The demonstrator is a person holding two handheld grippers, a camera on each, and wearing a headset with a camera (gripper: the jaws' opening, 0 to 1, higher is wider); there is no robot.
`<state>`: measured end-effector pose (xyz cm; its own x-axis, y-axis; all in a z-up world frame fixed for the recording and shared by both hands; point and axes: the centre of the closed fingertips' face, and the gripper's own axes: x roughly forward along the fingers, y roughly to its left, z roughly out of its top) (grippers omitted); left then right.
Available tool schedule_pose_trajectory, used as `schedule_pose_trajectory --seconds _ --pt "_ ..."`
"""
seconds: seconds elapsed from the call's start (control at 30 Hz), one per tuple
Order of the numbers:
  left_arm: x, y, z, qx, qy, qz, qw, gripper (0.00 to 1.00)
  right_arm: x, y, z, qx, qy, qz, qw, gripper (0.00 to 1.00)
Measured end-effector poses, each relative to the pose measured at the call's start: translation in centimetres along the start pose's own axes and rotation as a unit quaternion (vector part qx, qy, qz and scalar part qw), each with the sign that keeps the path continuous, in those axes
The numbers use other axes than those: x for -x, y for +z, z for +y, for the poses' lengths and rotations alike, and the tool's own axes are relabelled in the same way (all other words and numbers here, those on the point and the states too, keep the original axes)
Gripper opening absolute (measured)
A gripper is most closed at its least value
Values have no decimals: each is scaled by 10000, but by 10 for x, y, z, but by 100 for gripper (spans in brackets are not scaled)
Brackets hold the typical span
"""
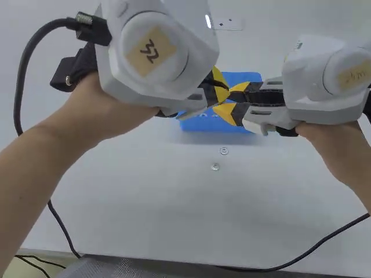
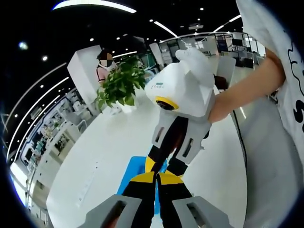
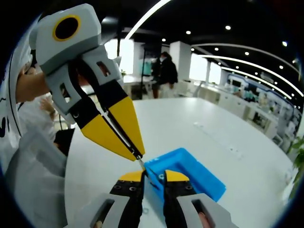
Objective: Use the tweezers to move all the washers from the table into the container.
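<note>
Washers [image 1: 224, 151], two in the head view, the second [image 1: 215, 167] just nearer me than the first. Both lie flat on the white table [image 1: 174, 202], near the front wall of the blue container [image 1: 200, 123] but apart from it. I cannot see into the container, so no count of what it holds.

Tweezers [image 3: 141, 161]: a thin metal tip pokes out of my left gripper [image 3: 137, 154], whose jaws are pressed together on it. The rest of the tool is hidden between them.

My right gripper [image 3: 153, 176] faces the left one nose to nose, raised over the container's near side. Its jaws stand a little apart, with the tweezer tip at the mouth of the gap. Whether the tip touches either side, I cannot tell.

Step in hand, as I judge it: settling the tweezers between the two grippers, not picking. Neither washer is in the container yet.

The next move calls for a firm hold on the tool with its tip left free. Then a drop to the nearer washer, tip low, since a thin ring on a smooth top may skid if nudged.
</note>
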<state>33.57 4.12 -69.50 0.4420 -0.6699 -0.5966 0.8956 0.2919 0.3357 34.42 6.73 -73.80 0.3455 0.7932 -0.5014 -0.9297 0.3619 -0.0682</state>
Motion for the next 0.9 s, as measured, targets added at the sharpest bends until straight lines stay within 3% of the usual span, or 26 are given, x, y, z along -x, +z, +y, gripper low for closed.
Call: schedule_pose_trajectory --seconds 0.13,0.37,0.57,0.9 --pt "0 3 -6 -38 -65 10 10000 0 5 2 6 123 -1 -11 9999 7" --pt "-5 2 -14 -54 -203 51 9998 0 3 -9 9 133 51 79 9999 5" --pt "-16 -11 -25 -9 -398 182 9990 0 -5 -28 15 -34 244 211 9995 5" --pt "-28 -22 -26 267 -511 199 9981 0 -11 -46 10 -275 281 324 9987 6"
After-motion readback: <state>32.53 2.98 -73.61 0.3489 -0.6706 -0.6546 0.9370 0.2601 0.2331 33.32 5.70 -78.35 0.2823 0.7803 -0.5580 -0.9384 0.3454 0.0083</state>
